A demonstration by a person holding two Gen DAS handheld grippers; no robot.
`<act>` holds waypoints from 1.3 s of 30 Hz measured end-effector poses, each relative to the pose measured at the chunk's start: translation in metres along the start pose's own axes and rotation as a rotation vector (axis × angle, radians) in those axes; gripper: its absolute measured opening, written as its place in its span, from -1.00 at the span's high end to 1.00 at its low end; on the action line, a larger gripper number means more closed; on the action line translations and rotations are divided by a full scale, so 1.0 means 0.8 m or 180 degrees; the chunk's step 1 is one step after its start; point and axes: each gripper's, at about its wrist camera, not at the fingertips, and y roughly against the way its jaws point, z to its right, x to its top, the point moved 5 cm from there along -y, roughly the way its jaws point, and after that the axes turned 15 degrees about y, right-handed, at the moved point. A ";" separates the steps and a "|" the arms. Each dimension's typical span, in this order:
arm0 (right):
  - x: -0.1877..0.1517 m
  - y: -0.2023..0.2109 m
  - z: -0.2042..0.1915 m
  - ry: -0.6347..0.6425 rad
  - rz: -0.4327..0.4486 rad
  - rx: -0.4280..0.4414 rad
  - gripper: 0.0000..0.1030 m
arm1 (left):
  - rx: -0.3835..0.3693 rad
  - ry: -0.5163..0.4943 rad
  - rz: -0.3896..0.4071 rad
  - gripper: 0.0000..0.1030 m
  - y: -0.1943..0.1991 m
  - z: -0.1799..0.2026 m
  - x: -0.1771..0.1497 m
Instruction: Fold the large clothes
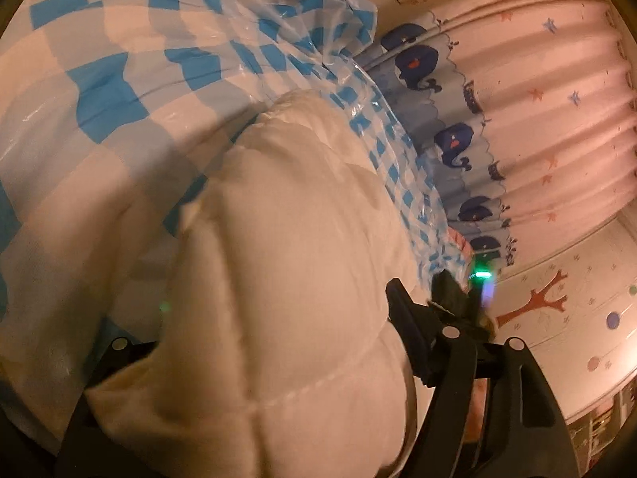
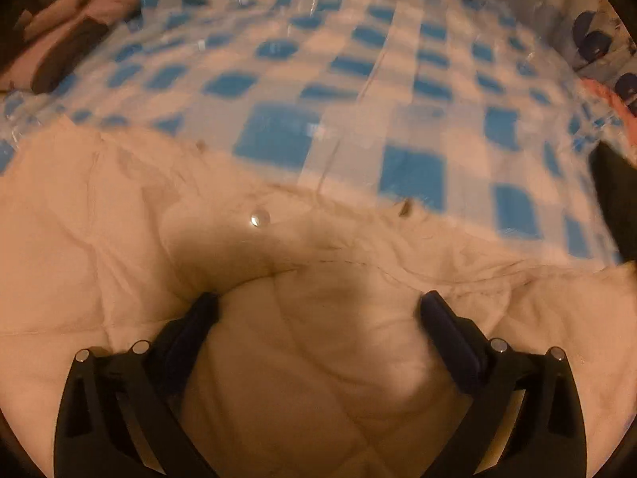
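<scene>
1. Left wrist view: the left gripper has a thick bunch of the puffy white coat between its fingers. One finger shows on the right of the bunch. The other is mostly hidden under the cloth on the left. It looks clamped on the coat, with the fingers held wide by the fat bunch. The coat bulges up right in front of the tool and hangs over it.

2. Past the coat lies a shiny blue and white checked sheet. Off to the right of the tool hangs a curtain with whales.

3. Right wrist view: the right gripper has its fingers wide apart. They press down on the white coat, one on each side of a soft hump. They are not squeezing it.

4. The coat is spread close under the tool, and the checked sheet lies farther ahead.

5. I think the folding is only partly done. The coat looks lumpy, not flat and neat.

6. I see no box, bag or basket.
</scene>
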 end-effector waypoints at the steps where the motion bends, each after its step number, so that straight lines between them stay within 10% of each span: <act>1: -0.007 0.027 -0.002 -0.0012 0.0168 -0.0003 -0.89 | -0.0002 0.0011 -0.0013 -0.28 -0.001 -0.003 0.000; 4: -0.036 0.089 -0.017 0.0023 0.0588 -0.0191 -0.89 | -0.0009 -0.0007 -0.0009 -0.28 -0.003 -0.006 0.001; 10: -0.060 0.046 -0.032 0.0157 0.0298 -0.0073 -0.89 | 0.0011 -0.0071 0.0036 -0.22 -0.005 0.004 0.000; 14: -0.068 0.119 -0.042 0.0100 0.0845 -0.0284 -0.89 | 0.0015 -0.0088 0.0055 -0.13 -0.003 -0.001 0.000; 20: -0.094 0.075 -0.067 0.0221 0.0510 -0.0157 -0.89 | -0.0016 -0.0262 0.0138 0.01 0.005 0.019 -0.006; 23: -0.089 0.135 -0.060 0.0042 0.1043 -0.0242 -0.89 | -0.0007 -0.0298 0.0149 0.05 0.009 0.024 -0.006; 26: -0.101 0.069 -0.089 0.0369 0.0517 -0.0214 -0.89 | -0.0064 -0.0393 0.0183 0.11 0.013 0.039 -0.014; 32: -0.106 0.140 -0.055 0.0017 0.1034 -0.0193 -0.89 | -0.0082 -0.0930 0.0323 0.13 0.033 0.108 -0.037; 36: -0.124 0.068 -0.076 0.0417 0.0569 -0.0175 -0.89 | -0.0116 -0.1254 0.0333 0.14 0.029 0.156 -0.073; 39: -0.120 0.104 -0.036 -0.0095 0.0705 0.0678 -0.89 | -0.0159 -0.1592 0.0390 0.14 0.032 0.206 -0.104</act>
